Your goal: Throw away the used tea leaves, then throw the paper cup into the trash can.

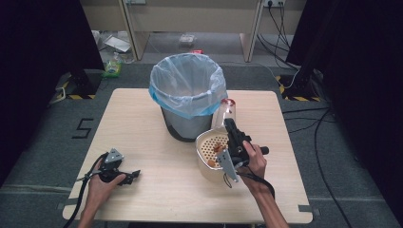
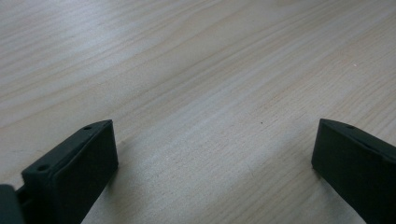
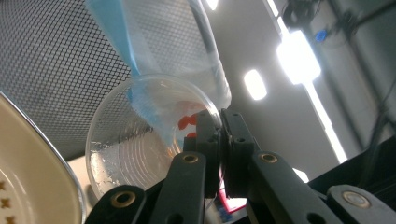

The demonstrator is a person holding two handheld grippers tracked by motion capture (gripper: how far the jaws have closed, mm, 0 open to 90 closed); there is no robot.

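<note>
**Clear cup pinched by its rim beside the bin**

I am looking down on a pale wooden table (image 1: 157,190). At its far middle, toward 12 o'clock, stands a dark mesh waste bin (image 1: 183,124) lined with a light blue bag (image 1: 187,85) that folds over the rim. I cannot see into the bottom of the bin.

My right gripper (image 1: 231,129) sits at about 4 o'clock from the bin and holds a clear plastic cup (image 1: 226,112). In the high view the cup stands just beside the bin's right flank, its long axis close to upright and leaning slightly, with a reddish band at its top end. In the right gripper view the two black jaws are closed tight on the cup's (image 3: 140,140) thin wall at the rim, and I look into its mouth: ribbed base, a few water drops, small red marks near the jaws. The bin's mesh (image 3: 56,65) and blue liner fill the space behind it.

Directly under that gripper, toward 6 o'clock from the cup, a cream colander bowl (image 1: 209,151) with a perforated floor holds a few orange-brown scraps (image 1: 217,149).

My left gripper (image 1: 129,176) rests low on the table at about 7 o'clock from the bin, well apart from everything. Its jaws stand wide, with bare wood (image 2: 210,102) between them.
</note>
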